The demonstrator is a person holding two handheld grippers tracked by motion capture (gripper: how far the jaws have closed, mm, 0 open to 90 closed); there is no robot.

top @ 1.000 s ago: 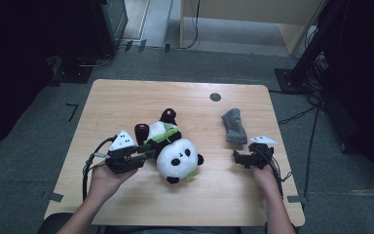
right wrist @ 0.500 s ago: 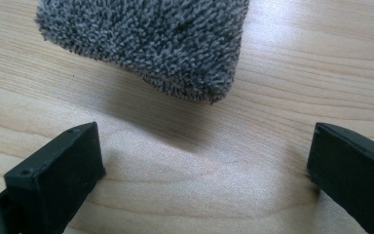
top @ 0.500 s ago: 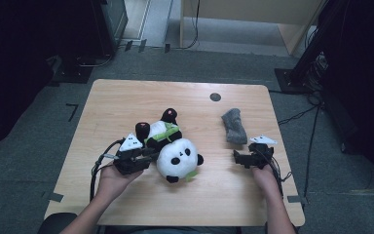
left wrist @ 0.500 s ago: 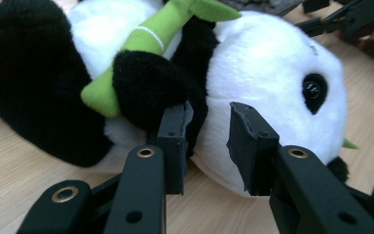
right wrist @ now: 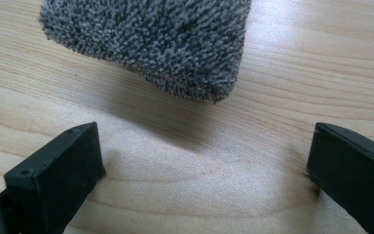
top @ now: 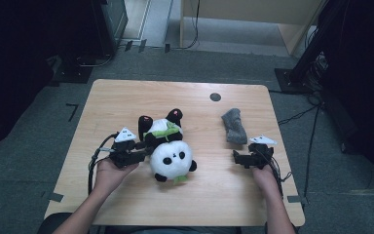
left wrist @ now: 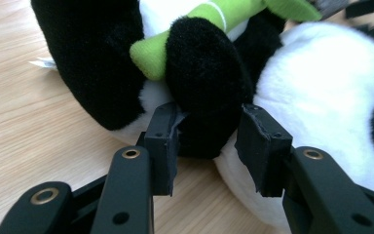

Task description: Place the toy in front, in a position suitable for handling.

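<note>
Plush panda (top: 171,157) lies on its back near the middle of the table (top: 126,97), a little toward the near edge; white head toward the person, black legs pointing to the far edge; green bamboo piece (top: 163,129) across its chest. In the left gripper view a black arm of the panda (left wrist: 205,87) sits between the two jaws; green bamboo (left wrist: 195,24) just above it, white head to the right of it. Left gripper (top: 137,154) lies low on the table at the panda's left side, toward the left edge, held in the person's left hand (top: 108,174); its jaws have just been opening and stand narrowly apart; left pad touching the fur, right pad at its edge with no clear squeeze visible; the arm is between them but not clamped. Grey fuzzy cloth (top: 233,126) lies toward the right edge, well apart from the panda; in the right gripper view the cloth (right wrist: 151,39) lies just beyond the jaw tips, not touching them. Right gripper (top: 247,158) rests near the right edge, on the near side of the cloth; jaws wide, bare wood between them. Small dark round hole (top: 215,96) near the far edge.
</note>
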